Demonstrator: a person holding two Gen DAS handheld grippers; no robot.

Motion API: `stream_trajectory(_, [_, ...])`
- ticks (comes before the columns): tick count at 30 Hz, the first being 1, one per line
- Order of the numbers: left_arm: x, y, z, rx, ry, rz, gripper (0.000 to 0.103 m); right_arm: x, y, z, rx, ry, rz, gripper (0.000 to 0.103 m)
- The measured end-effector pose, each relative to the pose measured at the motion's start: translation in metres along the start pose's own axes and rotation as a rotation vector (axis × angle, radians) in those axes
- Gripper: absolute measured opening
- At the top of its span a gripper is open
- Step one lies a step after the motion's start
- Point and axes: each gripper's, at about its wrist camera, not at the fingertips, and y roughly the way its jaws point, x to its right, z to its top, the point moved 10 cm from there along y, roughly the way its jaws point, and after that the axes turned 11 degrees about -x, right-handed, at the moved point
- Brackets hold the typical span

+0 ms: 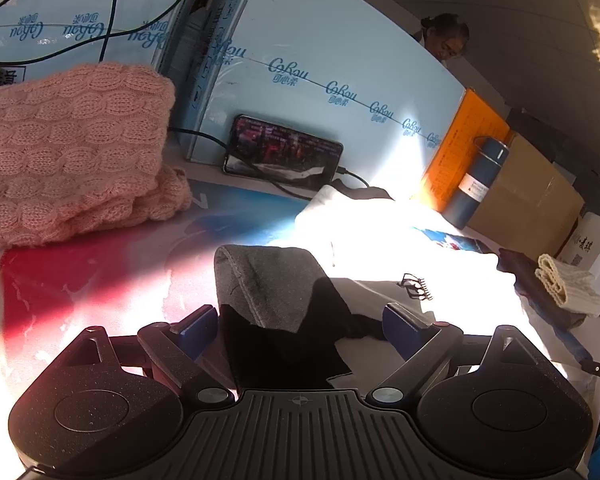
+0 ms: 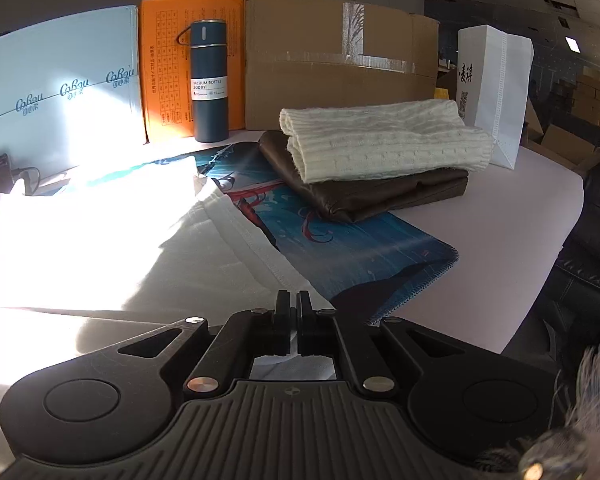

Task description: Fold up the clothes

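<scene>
Two grippers, two different states: my right gripper is pinched tight on the hem of the white garment spread over the table, while my left gripper stands wide with a grey-and-black garment lying loose between its fingers. If I lift right alone, the white cloth may drag skewed, bunch, or sweep into the folded cream sweater nearby.

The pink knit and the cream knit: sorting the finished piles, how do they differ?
The pink knit is cable-patterned and lies straight on the table; the cream knit is ribbed and sits on top of a folded brown garment. The pink knit is at the left side, the cream knit at the right. Both are folded, and no fingers touch them.
</scene>
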Motion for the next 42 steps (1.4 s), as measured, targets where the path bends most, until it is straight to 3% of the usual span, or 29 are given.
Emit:
stream_trajectory(7, [-0.001,-0.001,0.001,0.008,-0.001,0.002,0.092,-0.001,0.01,0.002,-0.005,0.013,-0.006,0.004])
stream_trajectory(9, [-0.002,0.0,0.001,0.005,-0.003,0.003,0.092,0.001,0.012,0.007,0.004,0.021,-0.02,0.013])
stream_trajectory(12, [-0.003,0.001,0.001,0.002,-0.007,0.004,0.092,0.006,0.011,0.021,0.041,0.062,-0.011,0.039])
stream_trajectory(14, [-0.004,0.001,0.001,-0.001,-0.011,0.005,0.092,0.006,0.015,0.036,0.046,0.11,0.057,0.039])
stream_trajectory(17, [-0.004,0.001,0.0,-0.001,-0.011,0.003,0.092,-0.002,0.03,0.059,0.007,0.145,0.188,0.039])
stream_trajectory(19, [-0.004,0.001,0.0,-0.001,-0.013,0.002,0.092,-0.016,0.043,0.07,-0.037,0.1,0.245,0.039])
stream_trajectory(23, [-0.006,0.001,0.001,0.001,-0.02,-0.001,0.092,-0.042,0.07,0.078,-0.127,-0.011,0.288,0.037])
stream_trajectory(25, [-0.006,0.001,0.001,0.0,-0.02,-0.002,0.092,-0.052,0.078,0.077,-0.14,-0.07,0.285,0.037])
stream_trajectory(28, [-0.006,0.001,0.001,0.0,-0.021,-0.004,0.092,-0.061,0.081,0.074,-0.127,-0.156,0.263,0.005])
stream_trajectory(32, [-0.007,0.001,0.001,-0.001,-0.024,-0.008,0.092,-0.071,0.072,0.072,-0.058,-0.269,0.215,0.003])
stream_trajectory(42, [-0.008,0.0,0.002,0.001,-0.029,-0.013,0.092,-0.062,0.09,0.098,-0.061,-0.19,0.209,0.003])
